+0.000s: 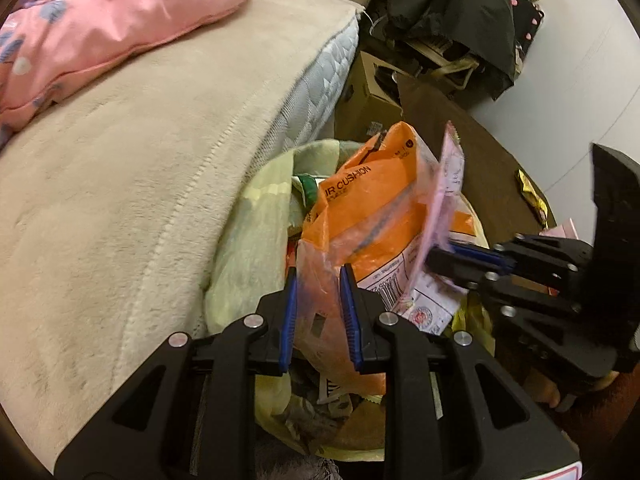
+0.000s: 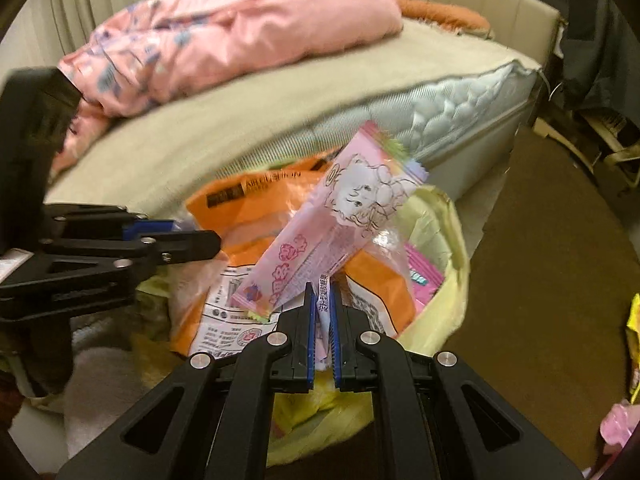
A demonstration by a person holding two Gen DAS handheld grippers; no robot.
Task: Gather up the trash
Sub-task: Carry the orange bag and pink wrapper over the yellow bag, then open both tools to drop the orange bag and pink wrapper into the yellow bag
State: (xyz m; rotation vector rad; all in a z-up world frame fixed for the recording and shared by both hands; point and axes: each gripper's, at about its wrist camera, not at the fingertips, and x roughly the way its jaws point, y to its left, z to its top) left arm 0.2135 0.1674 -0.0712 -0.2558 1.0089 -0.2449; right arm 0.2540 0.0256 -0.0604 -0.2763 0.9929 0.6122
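A pale yellow trash bag (image 1: 256, 208) (image 2: 448, 256) stands on the floor by the bed, stuffed with wrappers. My left gripper (image 1: 320, 276) is shut on the clear edge of an orange "air cushion" plastic bag (image 1: 384, 184) (image 2: 248, 196) that sticks up out of the trash bag. My right gripper (image 2: 323, 284) is shut on a pink cartoon snack wrapper (image 2: 344, 216) and holds it over the trash bag; the wrapper also shows in the left wrist view (image 1: 448, 184), with the right gripper (image 1: 434, 258) coming in from the right.
A bed with a beige blanket (image 1: 120, 184) and a pink duvet (image 2: 240, 40) lies just left of the bag. Cardboard boxes and dark clothes (image 1: 452, 12) are piled beyond. More wrappers lie on the brown floor at right (image 1: 532, 196) (image 2: 634, 344).
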